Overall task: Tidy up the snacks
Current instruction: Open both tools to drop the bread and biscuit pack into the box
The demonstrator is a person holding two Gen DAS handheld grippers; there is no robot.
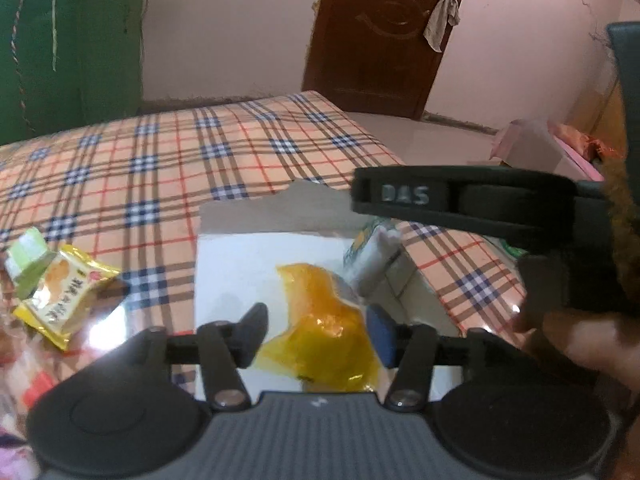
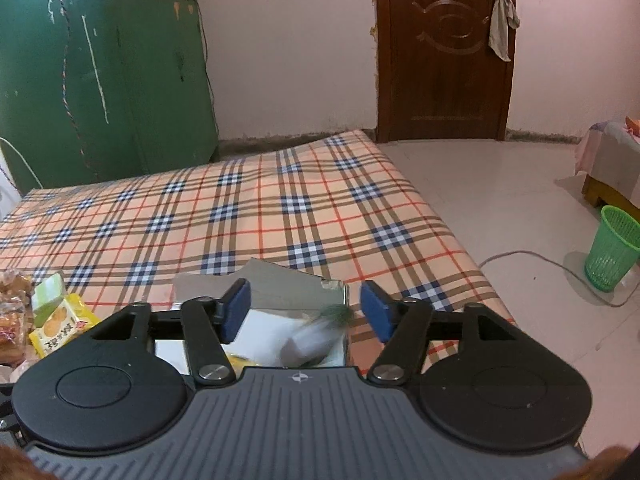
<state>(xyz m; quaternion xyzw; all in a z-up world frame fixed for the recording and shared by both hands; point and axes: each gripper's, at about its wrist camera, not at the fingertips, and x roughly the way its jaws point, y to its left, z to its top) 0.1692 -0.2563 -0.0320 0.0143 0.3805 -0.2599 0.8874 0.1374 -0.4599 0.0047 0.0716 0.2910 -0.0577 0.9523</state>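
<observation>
Snacks sit both in and beside a white box (image 1: pixel 240 264) that lies on the plaid bed sheet (image 1: pixel 160 152) just ahead of my jaws. My left gripper (image 1: pixel 318 330) hangs over the box with its jaws partly apart; an orange-yellow snack packet (image 1: pixel 320 320) lies between them, and I cannot tell whether the pads still press on it. My right gripper (image 2: pixel 306 312) has its jaws spread wide with nothing clamped; below and between them a white packet with a green mark (image 2: pixel 316 336) shows only as a blur over the box's inside. Off to the left of both jaws, on the sheet, lie a yellow biscuit packet (image 1: pixel 66 300) and a pale green one (image 1: pixel 26 258) touching it. Beyond the left jaws, at the box's far right corner, a white-and-yellow packet (image 1: pixel 370 252) stands under the right gripper's finger.
</observation>
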